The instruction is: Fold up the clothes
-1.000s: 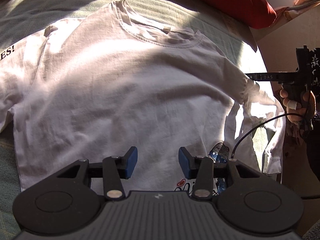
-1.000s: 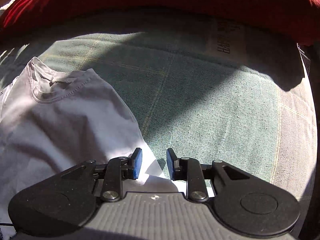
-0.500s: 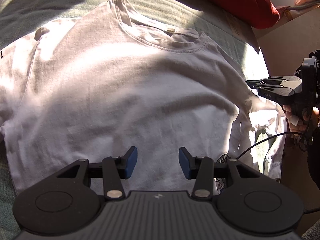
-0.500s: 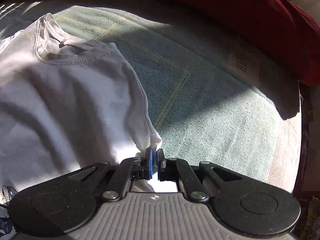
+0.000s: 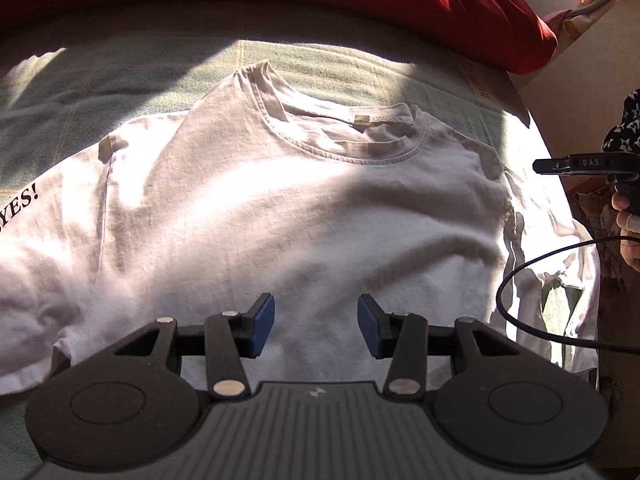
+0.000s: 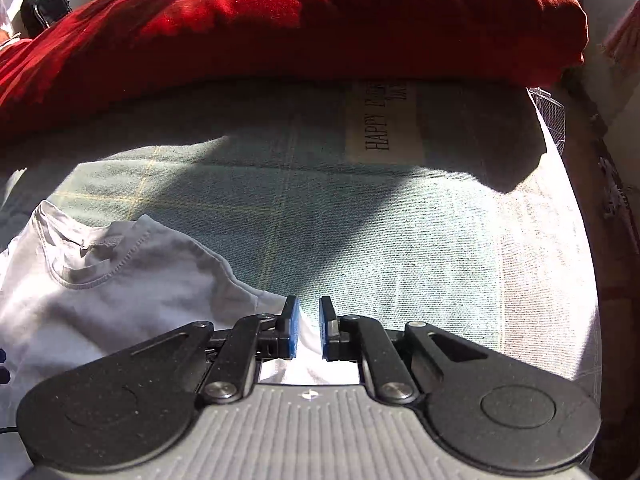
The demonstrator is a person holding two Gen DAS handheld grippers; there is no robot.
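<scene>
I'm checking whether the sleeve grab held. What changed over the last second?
The right gripper pinched shut on the T-shirt's right sleeve half a second ago; its jaws have just been opening, now a narrow gap apart, sleeve edge below, not clamped. The sleeve lies back on the bed cover. The left gripper stayed open above the shirt, holding nothing.

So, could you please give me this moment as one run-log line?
T-shirt flat on bed | left gripper open above its lower half | right gripper just opening over sleeve, nothing pinched
</scene>
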